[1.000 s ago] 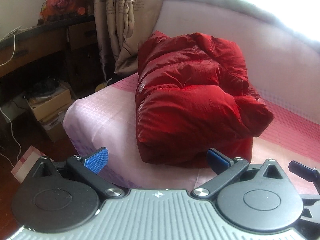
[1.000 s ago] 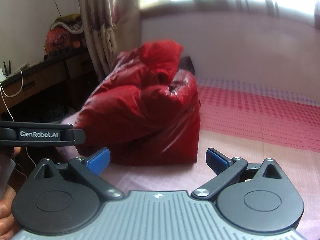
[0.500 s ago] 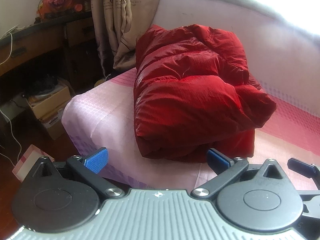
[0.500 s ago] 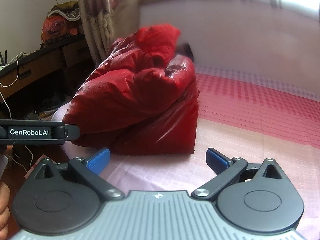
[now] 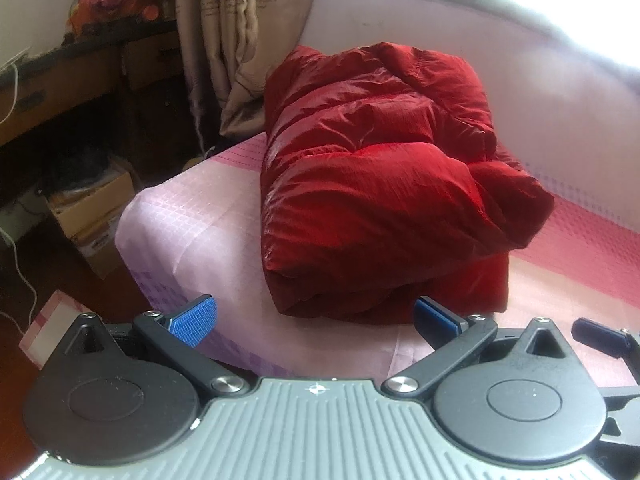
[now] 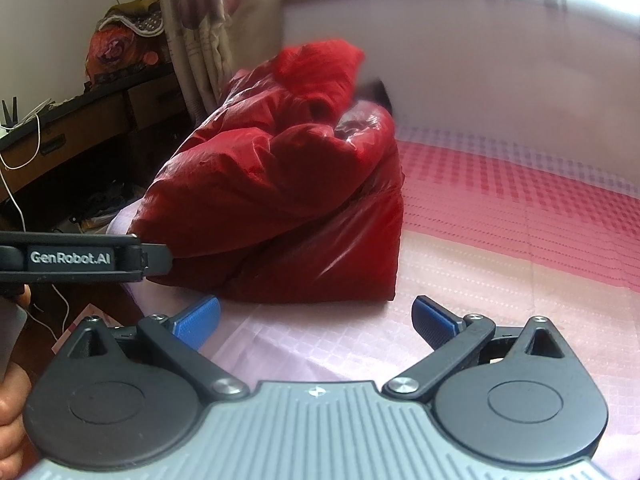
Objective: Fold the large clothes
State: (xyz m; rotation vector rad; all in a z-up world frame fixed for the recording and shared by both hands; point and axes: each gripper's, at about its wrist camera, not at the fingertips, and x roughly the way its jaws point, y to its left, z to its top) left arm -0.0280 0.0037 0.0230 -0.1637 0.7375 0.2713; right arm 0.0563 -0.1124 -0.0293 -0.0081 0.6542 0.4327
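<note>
Folded into a plump bundle near the left corner of a pink checked bed (image 5: 192, 232): a red puffer jacket (image 5: 376, 184), shiny, quilted, slick-looking. Likely light, soft and springy, prone to puffing open; best pinched at a thick folded edge low on the near side, not the smooth top. Just short of it, left gripper (image 5: 316, 314) and right gripper (image 6: 316, 314), both spread wide, blue pads empty. Curtain (image 5: 240, 40) and desk (image 6: 80, 128) beyond.

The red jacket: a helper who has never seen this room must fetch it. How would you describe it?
Look at the bed with the pink checked sheet. Near its corner beside the curtain lies a folded puffy bundle, the red jacket. It is the only shiny deep-red thing on the bed.
</note>
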